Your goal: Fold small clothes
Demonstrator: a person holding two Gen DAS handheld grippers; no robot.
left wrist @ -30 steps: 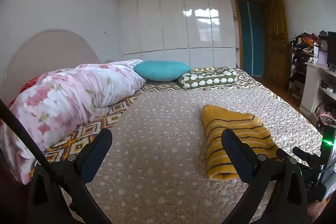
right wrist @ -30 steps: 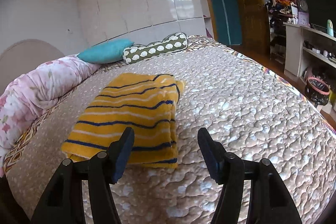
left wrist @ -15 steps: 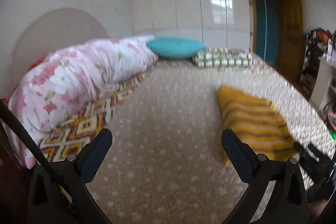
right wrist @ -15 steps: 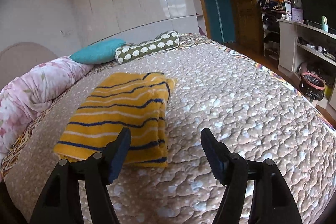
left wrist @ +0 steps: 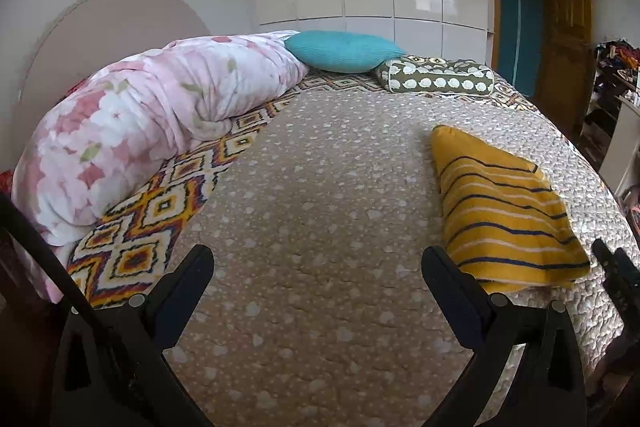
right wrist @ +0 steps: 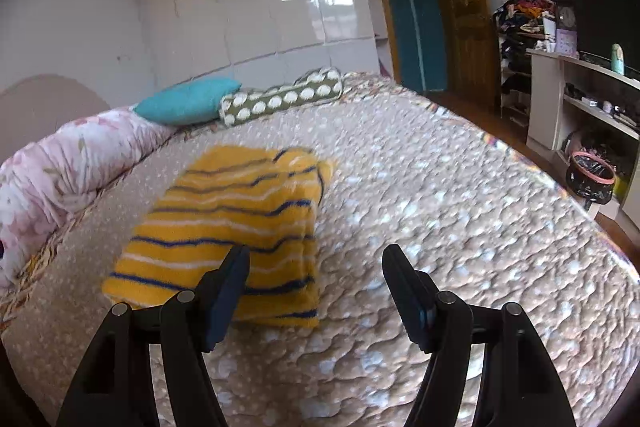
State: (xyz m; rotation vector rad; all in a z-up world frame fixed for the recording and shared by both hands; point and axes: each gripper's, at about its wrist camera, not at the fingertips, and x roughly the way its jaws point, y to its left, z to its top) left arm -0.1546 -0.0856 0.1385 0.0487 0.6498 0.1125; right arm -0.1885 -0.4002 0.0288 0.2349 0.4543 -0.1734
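A folded yellow garment with dark blue and white stripes (left wrist: pixel 502 209) lies flat on the beige quilted bedspread (left wrist: pixel 320 211). It also shows in the right wrist view (right wrist: pixel 232 227). My left gripper (left wrist: pixel 316 267) is open and empty above the bedspread, to the left of the garment. My right gripper (right wrist: pixel 316 267) is open and empty, just in front of the garment's near right corner; its left finger overlaps the garment's edge in view. The right gripper's tip (left wrist: pixel 616 267) shows at the right edge of the left wrist view.
A pink floral duvet (left wrist: pixel 152 123) lies rolled along the left side over a patterned blanket (left wrist: pixel 160 211). A teal pillow (left wrist: pixel 344 51) and a green dotted cushion (left wrist: pixel 436 81) lie at the head. Shelves (right wrist: pixel 584 107) and a bin (right wrist: pixel 590 179) stand right of the bed.
Both grippers have drawn back and shifted; the left view panned right then steadied, and the right gripper moved slightly right of the garment. The garment has not moved. Both stay open.
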